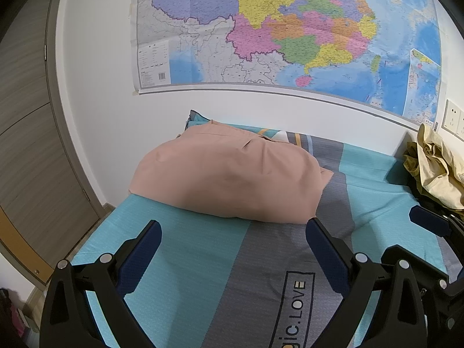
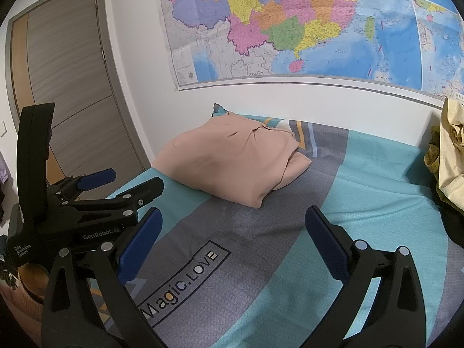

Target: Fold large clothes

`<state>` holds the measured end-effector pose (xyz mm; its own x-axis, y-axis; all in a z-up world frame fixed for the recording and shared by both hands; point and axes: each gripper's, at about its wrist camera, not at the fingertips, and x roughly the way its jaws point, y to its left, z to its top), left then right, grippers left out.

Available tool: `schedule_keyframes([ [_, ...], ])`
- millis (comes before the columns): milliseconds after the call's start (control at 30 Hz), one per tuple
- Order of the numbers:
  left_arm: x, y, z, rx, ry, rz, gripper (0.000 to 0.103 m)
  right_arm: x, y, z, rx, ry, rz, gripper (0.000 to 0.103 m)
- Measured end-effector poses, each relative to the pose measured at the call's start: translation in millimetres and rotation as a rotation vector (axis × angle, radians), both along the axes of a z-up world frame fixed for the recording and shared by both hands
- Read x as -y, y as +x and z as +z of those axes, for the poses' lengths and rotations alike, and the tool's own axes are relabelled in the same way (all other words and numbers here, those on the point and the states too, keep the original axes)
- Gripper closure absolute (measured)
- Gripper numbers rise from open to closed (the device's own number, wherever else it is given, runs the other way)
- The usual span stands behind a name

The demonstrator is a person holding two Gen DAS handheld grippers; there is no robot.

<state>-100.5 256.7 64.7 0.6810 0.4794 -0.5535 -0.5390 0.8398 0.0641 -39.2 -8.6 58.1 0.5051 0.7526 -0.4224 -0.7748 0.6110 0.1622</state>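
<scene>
From my left claw (image 1: 233, 232), spread wide and holding nothing, I see the folded pink cloth bundle (image 1: 229, 174) resting near the far left corner of the teal and grey striped bed (image 1: 179, 261), put aside.

From my right claw (image 2: 233, 220), also spread and empty, a crumpled yellow pile of clothes (image 2: 451, 156) waits at the bed's right edge, probably next.

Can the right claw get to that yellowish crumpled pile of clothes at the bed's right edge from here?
Probably yes: the right claw is open and empty, and only bare teal-and-grey bedsheet lies between it and the yellowish crumpled clothes pile.
</scene>
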Motion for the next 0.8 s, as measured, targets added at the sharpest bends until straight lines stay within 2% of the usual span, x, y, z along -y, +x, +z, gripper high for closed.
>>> schedule_keyframes([
  [800,1.7,3.1,-0.9,-0.013,-0.006,-0.006,0.007,2.8,1.8,0.3,-0.011,0.009,0.001,0.006],
])
